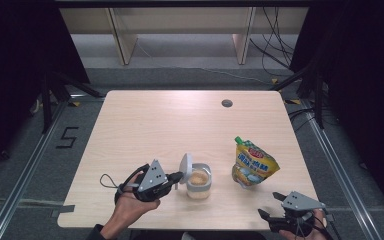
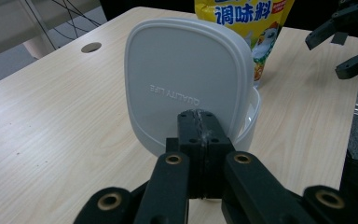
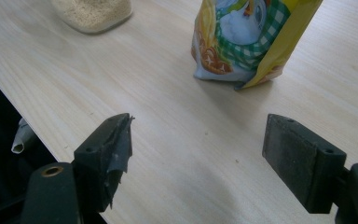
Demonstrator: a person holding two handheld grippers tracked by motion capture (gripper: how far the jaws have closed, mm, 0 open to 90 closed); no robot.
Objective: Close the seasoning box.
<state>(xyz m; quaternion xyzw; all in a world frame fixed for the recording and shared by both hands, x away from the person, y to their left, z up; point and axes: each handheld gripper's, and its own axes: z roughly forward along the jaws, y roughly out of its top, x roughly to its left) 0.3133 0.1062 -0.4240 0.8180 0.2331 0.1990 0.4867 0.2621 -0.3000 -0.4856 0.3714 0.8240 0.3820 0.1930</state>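
Pale wood table (image 1: 145,125) first, and on it the yellow pouch (image 1: 252,164) stands upright to the right of the tub (image 1: 199,181), apart from it. The tub is clear plastic, grainy beige filling inside, sitting near the front edge of the table. Its white lid (image 2: 186,79) is tipped up on edge at the tub's left side, and here's the left gripper (image 1: 172,178) with its jaws pinched tight on the lid's lower rim; the left gripper view shows the two black pads squeezed together right on it. So the step in hand looks like the lid being swung up, opening the tub. Over at the front right corner the right gripper (image 1: 275,204) hangs with jaws wide, nothing between them, the pouch ahead of it. Next, I'd say, the lid wants easing fully back or clear off without dragging the tub, and the right one looks set to reach for the pouch
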